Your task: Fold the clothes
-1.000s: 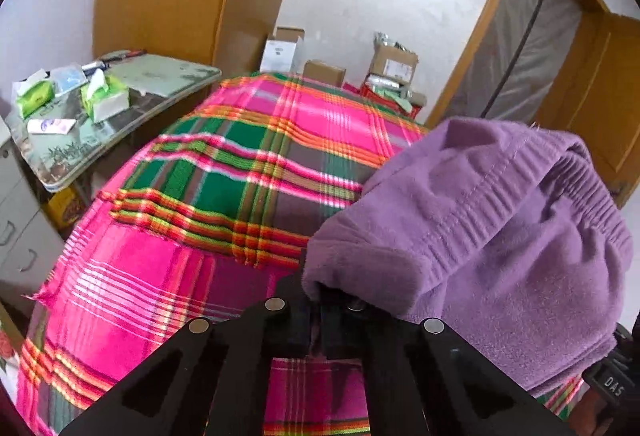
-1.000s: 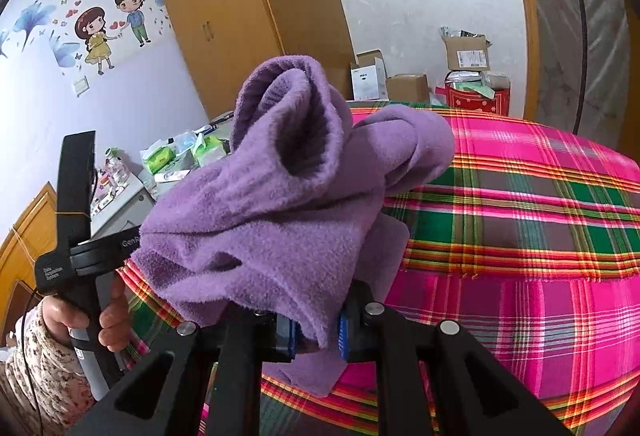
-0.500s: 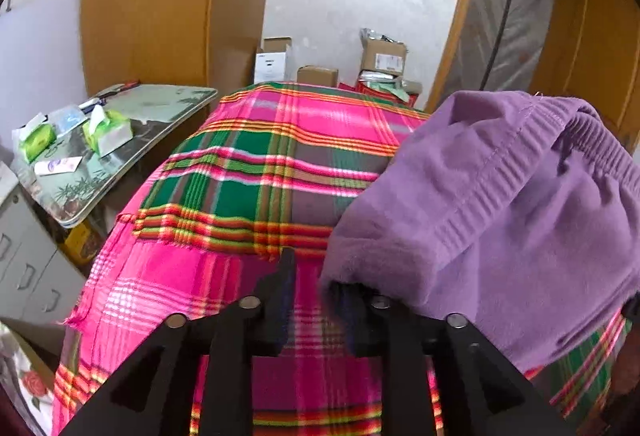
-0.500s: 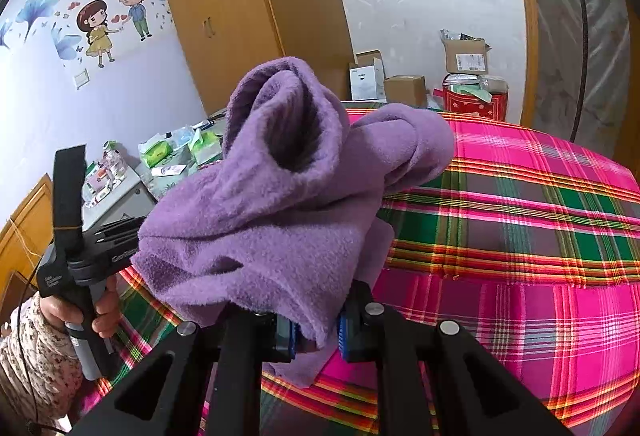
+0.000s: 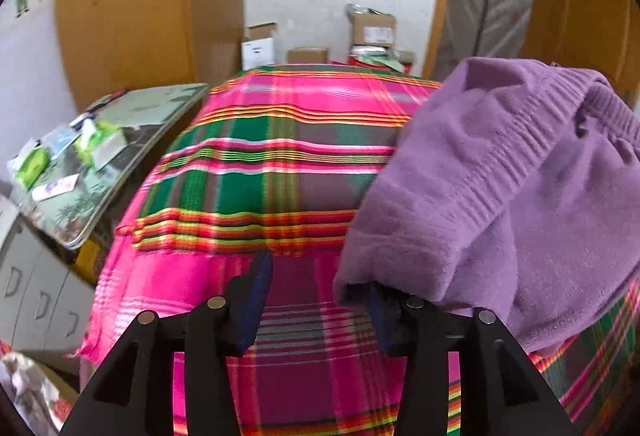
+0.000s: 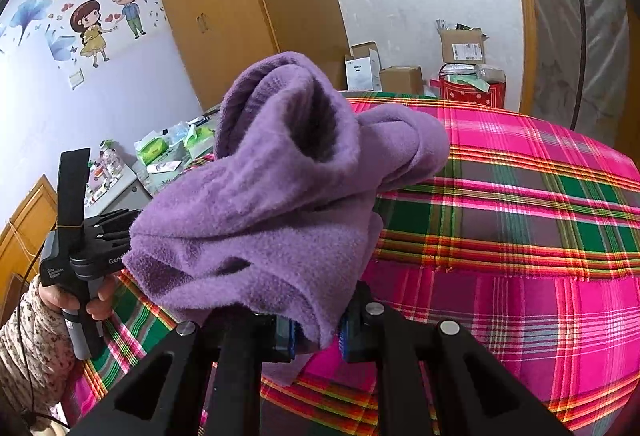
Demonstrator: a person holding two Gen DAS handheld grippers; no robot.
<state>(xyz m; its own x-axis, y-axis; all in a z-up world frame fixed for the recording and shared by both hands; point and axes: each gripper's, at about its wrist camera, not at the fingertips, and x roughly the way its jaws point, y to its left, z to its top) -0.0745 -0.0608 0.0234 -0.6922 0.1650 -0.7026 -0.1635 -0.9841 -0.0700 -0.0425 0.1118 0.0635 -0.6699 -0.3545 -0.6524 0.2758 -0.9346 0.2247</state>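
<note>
A purple fleece garment (image 5: 500,195) with a ribbed elastic band hangs bunched above the pink and green plaid bed cover (image 5: 260,171). In the left wrist view my left gripper (image 5: 316,300) stands open, and the garment's edge drapes over its right finger (image 5: 380,316), with nothing clamped between the two. In the right wrist view my right gripper (image 6: 316,334) is shut on a lower fold of the purple garment (image 6: 280,203), which rises in a heap in front of the camera. A hand (image 6: 76,300) holds the left tool at the far left; its fingertips are hidden behind the cloth.
The plaid bed cover (image 6: 520,236) spreads wide to the right. A side table (image 5: 120,139) with tissue packs stands left of the bed above grey drawers (image 5: 36,292). A wooden wardrobe (image 6: 248,3) and cardboard boxes (image 6: 460,43) line the far wall.
My left gripper has opened and let go of the garment's edge, which now only lies over its right finger. The right gripper keeps its hold and has hardly moved.
</note>
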